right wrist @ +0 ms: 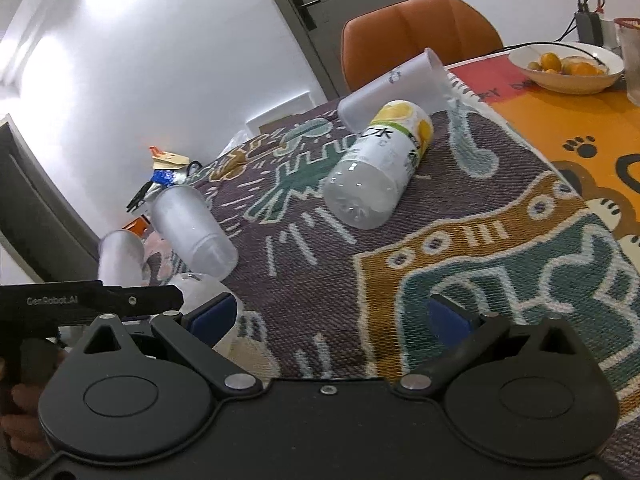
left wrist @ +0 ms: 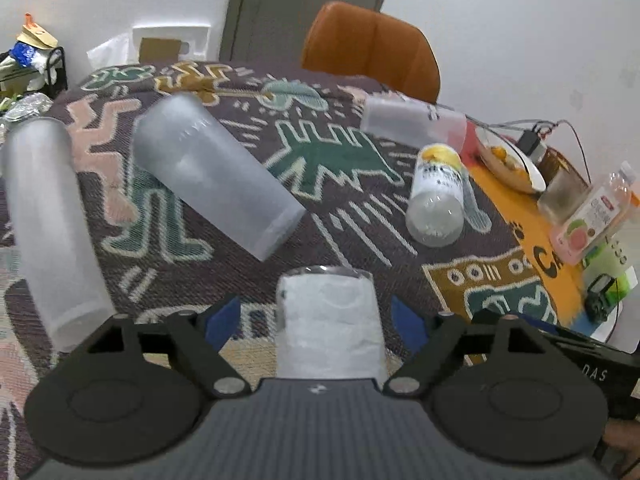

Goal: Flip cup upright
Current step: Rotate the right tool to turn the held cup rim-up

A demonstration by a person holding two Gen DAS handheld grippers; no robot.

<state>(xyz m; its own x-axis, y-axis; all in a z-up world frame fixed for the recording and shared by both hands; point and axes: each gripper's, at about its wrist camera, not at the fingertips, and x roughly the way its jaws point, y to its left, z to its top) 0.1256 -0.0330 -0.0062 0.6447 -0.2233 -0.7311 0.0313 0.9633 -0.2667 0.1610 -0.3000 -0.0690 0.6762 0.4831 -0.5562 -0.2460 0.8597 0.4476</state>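
In the left wrist view a frosted white cup stands between the blue pads of my left gripper, which is open with gaps on both sides. Two frosted cups lie on their sides on the patterned cloth: one mid-left and one at the far left. A third lies at the back right. My right gripper is open and empty above the cloth. The right wrist view shows the lying cups and the cup by the left gripper.
A clear bottle with a yellow label lies on the cloth. A white bowl of orange fruit, a glass, a pink packet and cables sit at the right. An orange chair stands behind the table.
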